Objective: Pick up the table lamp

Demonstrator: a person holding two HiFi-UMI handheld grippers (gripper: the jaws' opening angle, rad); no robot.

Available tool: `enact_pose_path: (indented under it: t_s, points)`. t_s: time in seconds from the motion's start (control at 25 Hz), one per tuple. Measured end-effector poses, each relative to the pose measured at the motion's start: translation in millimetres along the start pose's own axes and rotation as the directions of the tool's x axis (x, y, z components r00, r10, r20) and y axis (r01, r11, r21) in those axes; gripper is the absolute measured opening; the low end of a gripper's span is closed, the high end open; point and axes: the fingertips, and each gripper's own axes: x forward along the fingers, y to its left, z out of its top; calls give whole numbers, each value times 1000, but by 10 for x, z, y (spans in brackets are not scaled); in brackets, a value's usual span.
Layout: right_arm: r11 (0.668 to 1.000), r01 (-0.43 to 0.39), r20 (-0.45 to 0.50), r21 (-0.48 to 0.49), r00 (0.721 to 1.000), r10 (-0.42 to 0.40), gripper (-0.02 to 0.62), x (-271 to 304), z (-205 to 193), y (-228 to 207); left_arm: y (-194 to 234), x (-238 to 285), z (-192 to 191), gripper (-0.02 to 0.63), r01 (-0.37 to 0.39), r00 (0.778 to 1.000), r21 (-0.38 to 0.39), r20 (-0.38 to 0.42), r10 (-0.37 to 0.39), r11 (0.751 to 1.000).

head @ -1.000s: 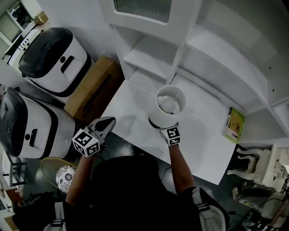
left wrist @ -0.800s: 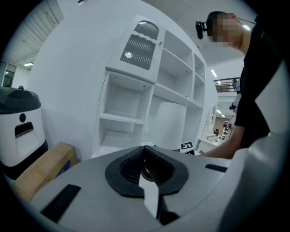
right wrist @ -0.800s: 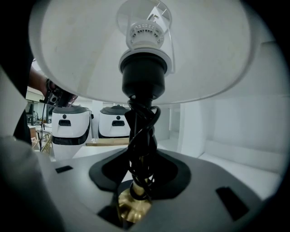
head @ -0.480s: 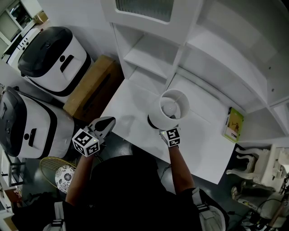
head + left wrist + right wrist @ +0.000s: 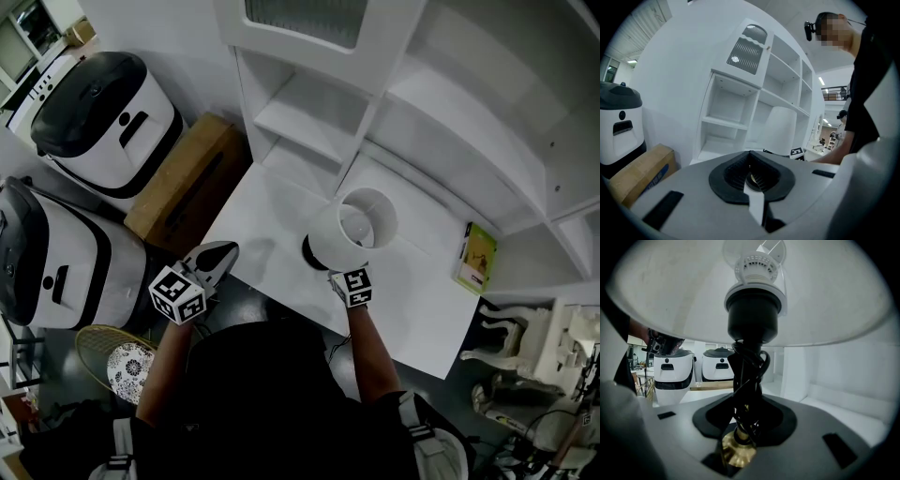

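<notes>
A white shelf unit (image 5: 309,122) rises just behind the lamp (image 5: 352,234), and a white table (image 5: 262,216) spreads under the lamp. Two white-and-black machines (image 5: 103,117) stand well to the lamp's left, with a cardboard box (image 5: 178,183) nearer the lamp than they are. The lamp stands near the table's front edge, its white shade tilted. The right gripper (image 5: 343,272) is clamped on the lamp's cord-wrapped stem (image 5: 745,380), just above the brass foot. The left gripper (image 5: 221,255) hangs to the lamp's left, off the table's edge, jaws together and empty. A green book (image 5: 475,258) lies to the lamp's right.
</notes>
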Motion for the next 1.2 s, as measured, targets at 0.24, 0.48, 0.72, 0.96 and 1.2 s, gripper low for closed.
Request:
enact_pose_path:
  t_s: [0.24,0.48,0.72,0.96,1.2]
  points:
    - [1000,12,4,-1,1000,-12,138,-114,103,-32,-65,60,31,11,20,999,-14,30,-19,1000]
    - [999,39,3,1,999,-39,137,-224,251,-84,-122,116,-13,11,43,998,-29,37,-42,999]
    - [998,59,-17,10,998,-59,137,-282,361,-114,-142,155,-21,11,65,997,-36,48,-63,997]
    - [997,73,-17,21,997,-72,137,-357,532,-118,-123,149,-33,11,84,995,-54,56,-81,995]
    - [997,76,-20,17,997,-75,137,-426,752,-75,-56,110,-22,11,97,992,-73,84,-91,993]
